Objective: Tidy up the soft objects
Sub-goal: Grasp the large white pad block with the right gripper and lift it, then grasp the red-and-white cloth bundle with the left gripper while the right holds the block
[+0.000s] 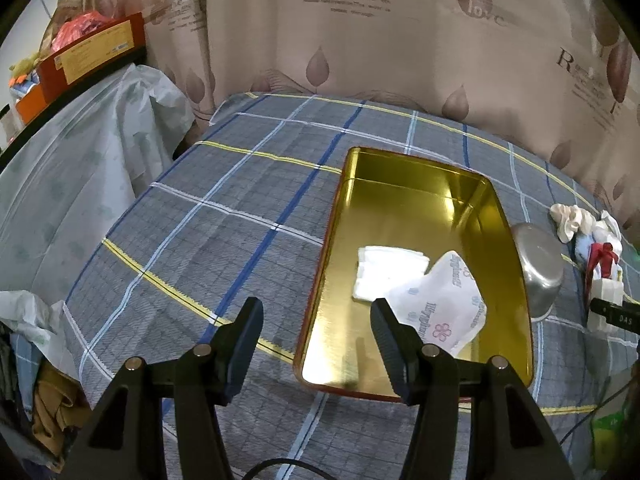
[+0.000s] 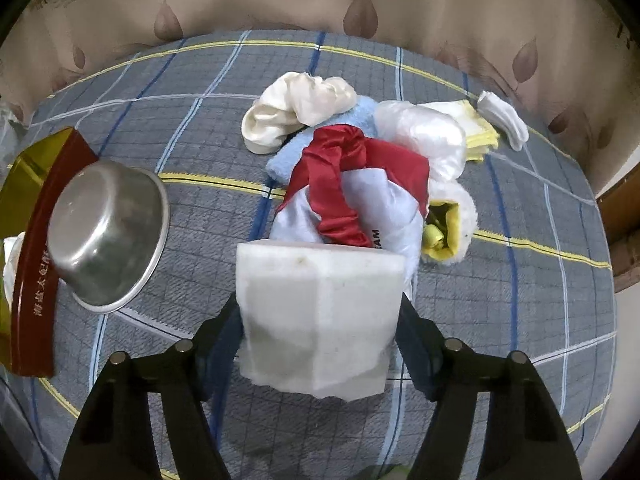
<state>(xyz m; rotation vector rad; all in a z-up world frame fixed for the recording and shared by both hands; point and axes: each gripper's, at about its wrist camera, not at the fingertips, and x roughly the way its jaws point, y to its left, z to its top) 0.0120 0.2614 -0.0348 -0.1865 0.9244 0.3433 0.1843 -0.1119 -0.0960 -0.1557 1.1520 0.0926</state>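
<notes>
My right gripper (image 2: 320, 320) is shut on a white foam sponge block (image 2: 316, 316) and holds it above the plaid bed cover, in front of a pile of soft things: a red and white cloth (image 2: 356, 196), a blue towel (image 2: 292, 152), a cream scrunchie (image 2: 296, 108), a white plastic bag (image 2: 424, 132), a yellow cloth (image 2: 480, 136) and a white sock (image 2: 504, 116). My left gripper (image 1: 316, 344) is open and empty, at the near left corner of a gold tin tray (image 1: 408, 208) that holds a folded white cloth (image 1: 380, 272) and a printed tissue pack (image 1: 444, 304).
An upturned steel bowl (image 2: 108, 236) leans on the tray's red outer wall (image 2: 36, 280); it also shows in the left wrist view (image 1: 540, 268). A leaf-print curtain (image 1: 360, 40) hangs behind the bed. A covered shelf with an orange box (image 1: 88, 56) stands at the left.
</notes>
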